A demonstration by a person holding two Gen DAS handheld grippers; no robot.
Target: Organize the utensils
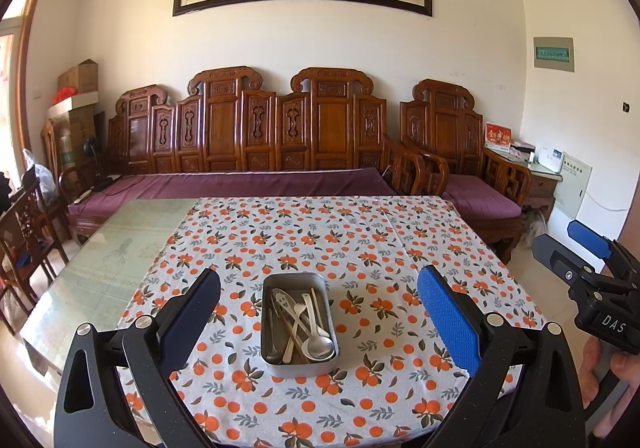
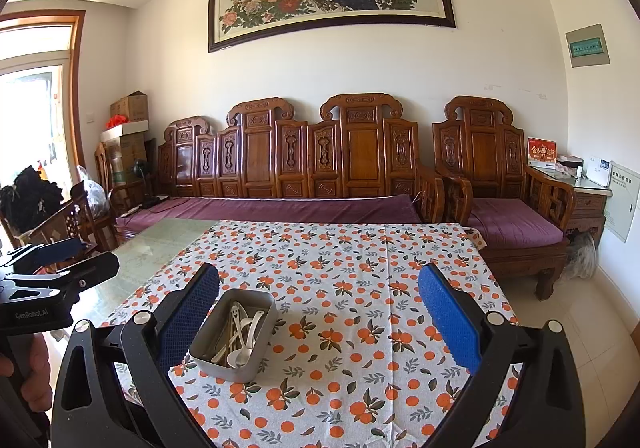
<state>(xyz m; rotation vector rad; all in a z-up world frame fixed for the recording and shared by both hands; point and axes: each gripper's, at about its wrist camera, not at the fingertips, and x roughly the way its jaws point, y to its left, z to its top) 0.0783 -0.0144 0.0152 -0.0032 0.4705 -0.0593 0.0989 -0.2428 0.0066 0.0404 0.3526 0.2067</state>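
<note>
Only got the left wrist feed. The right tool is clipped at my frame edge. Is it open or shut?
Observer: Open. The right tool has its fingers spread wide and grips nothing.
Operator: Where's the tin relative to it?
Observer: The metal tin sits off-centre, close by the blue pad of its left finger. I can't tell if they touch.
Operator: Does anything show who's holding the left tool?
Observer: Yes. In the right wrist view the left tool shows side-on at the left edge, and a hand grips its handle below.
</note>
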